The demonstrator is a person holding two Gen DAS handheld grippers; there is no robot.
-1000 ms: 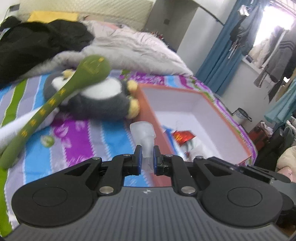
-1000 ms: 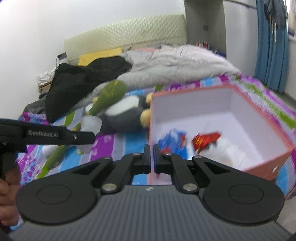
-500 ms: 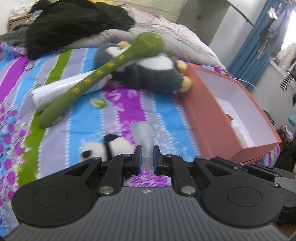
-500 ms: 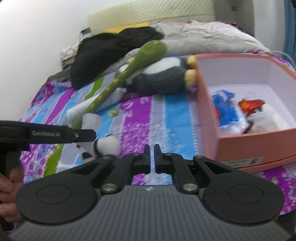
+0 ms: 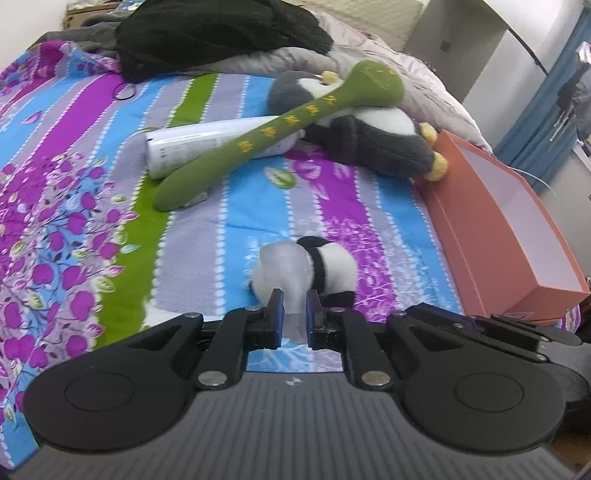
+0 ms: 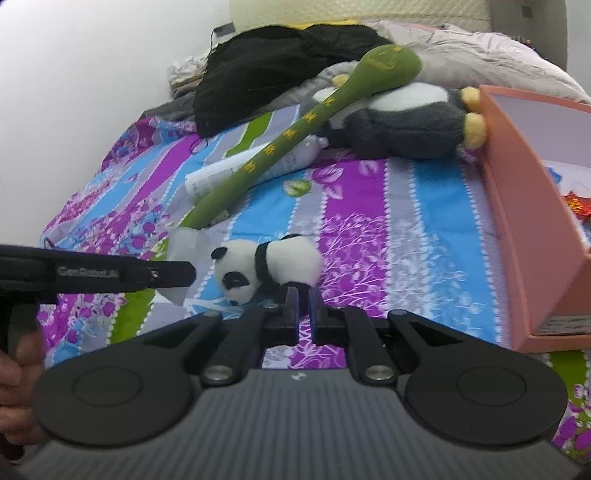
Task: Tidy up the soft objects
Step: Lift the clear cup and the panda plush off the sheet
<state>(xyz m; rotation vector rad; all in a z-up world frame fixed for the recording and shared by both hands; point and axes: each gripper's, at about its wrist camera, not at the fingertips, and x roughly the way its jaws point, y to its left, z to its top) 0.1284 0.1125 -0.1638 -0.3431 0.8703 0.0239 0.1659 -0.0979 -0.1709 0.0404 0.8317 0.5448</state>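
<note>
A small panda plush (image 6: pixel 267 264) lies on the striped bedsheet; in the left wrist view the panda (image 5: pixel 332 267) is just ahead, partly hidden. My left gripper (image 5: pixel 294 317) is shut on a translucent white soft object (image 5: pixel 288 273), which also shows in the right wrist view (image 6: pixel 186 254) beside the panda's head. My right gripper (image 6: pixel 300 308) is shut and empty, just in front of the panda's rear. The orange box (image 6: pixel 532 206) stands at the right with a few small items inside.
A long green plush snake (image 5: pixel 280 125) lies across a white tube (image 5: pixel 207 142) and a grey penguin plush (image 5: pixel 373 133). Black clothing (image 5: pixel 221 33) and a grey quilt (image 6: pixel 480 48) pile at the bed's head. The box (image 5: pixel 495 236) borders the bed's right side.
Both grippers have moved left away from the box and lower toward the bed. The panda plush now sits right in front of both grippers. The left gripper keeps its grip.
</note>
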